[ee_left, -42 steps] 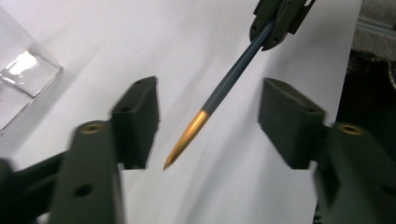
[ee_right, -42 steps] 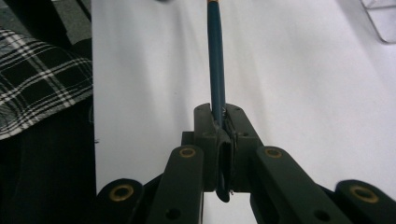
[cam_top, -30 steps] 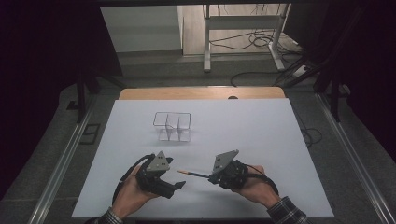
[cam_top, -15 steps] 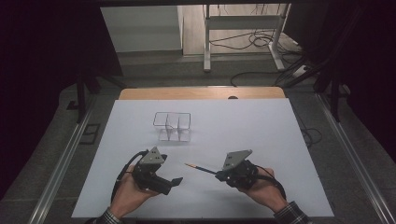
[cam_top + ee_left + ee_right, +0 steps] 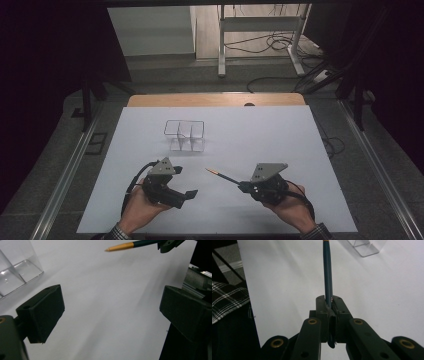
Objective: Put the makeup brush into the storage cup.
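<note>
My right gripper (image 5: 245, 186) is shut on a dark teal pen (image 5: 226, 176) with a gold tip, which sticks out up and to the left above the white table. In the right gripper view the pen (image 5: 327, 275) runs straight up from the closed jaws of that gripper (image 5: 329, 305). The left gripper (image 5: 190, 194) rests low at the front left, open, with nothing between its fingers (image 5: 42, 312). In the left gripper view the pen's gold tip (image 5: 120, 247) shows at the top. A clear divided acrylic holder (image 5: 184, 135) stands upright behind both grippers.
The white sheet (image 5: 280, 130) covers the table, with its wooden edge (image 5: 215, 99) at the back. Metal rails (image 5: 65, 175) run along both sides. A metal stand (image 5: 260, 35) and cables lie on the floor beyond the table.
The right gripper has carried the pen to the right and slightly up, away from the left gripper. The left hand has stayed in place.
</note>
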Demonstrator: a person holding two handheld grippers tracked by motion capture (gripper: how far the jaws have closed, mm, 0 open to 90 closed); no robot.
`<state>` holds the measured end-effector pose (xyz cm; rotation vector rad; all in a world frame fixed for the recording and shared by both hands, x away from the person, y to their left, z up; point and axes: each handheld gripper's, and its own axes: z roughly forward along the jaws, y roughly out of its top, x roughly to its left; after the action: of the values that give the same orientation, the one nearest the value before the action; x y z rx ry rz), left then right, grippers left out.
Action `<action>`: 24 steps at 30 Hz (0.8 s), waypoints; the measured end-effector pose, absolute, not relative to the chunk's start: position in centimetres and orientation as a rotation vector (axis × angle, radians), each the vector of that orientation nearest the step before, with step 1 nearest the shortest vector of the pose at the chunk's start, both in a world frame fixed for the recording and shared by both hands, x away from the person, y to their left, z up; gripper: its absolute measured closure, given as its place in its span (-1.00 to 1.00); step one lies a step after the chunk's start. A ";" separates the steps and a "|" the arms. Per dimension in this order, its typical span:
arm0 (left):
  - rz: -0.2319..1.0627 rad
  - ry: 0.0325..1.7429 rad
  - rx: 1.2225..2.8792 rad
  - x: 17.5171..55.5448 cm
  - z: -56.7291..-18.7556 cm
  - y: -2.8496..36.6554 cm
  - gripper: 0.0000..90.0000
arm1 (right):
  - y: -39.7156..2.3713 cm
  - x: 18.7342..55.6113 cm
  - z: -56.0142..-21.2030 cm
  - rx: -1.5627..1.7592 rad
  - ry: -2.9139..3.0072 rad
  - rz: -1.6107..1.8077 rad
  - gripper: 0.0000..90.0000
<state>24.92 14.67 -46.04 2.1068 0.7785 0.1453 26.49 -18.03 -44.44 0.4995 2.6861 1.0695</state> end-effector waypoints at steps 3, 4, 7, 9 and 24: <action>0.121 0.785 2.082 25.0 -46.1 14.6 -0.82 | -18.4 26.3 -44.2 0.525 2.660 1.097 0.88; 0.114 0.789 2.073 25.0 -46.1 14.6 -0.81 | -18.6 26.2 -44.2 0.534 2.650 1.105 0.88; 0.070 0.807 2.027 25.1 -46.1 14.5 -0.76 | -18.9 26.0 -44.0 0.566 2.623 1.133 0.88; 0.041 0.820 1.993 25.2 -46.0 14.5 -0.70 | -19.0 25.8 -44.0 0.583 2.606 1.147 0.88; -0.143 0.857 1.805 25.9 -46.0 13.5 -0.20 | -18.0 25.2 -43.8 0.664 2.514 1.261 0.88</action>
<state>25.94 13.49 -45.99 1.8048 0.8566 -0.1433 25.23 -18.03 -43.83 0.6641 2.5144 1.2611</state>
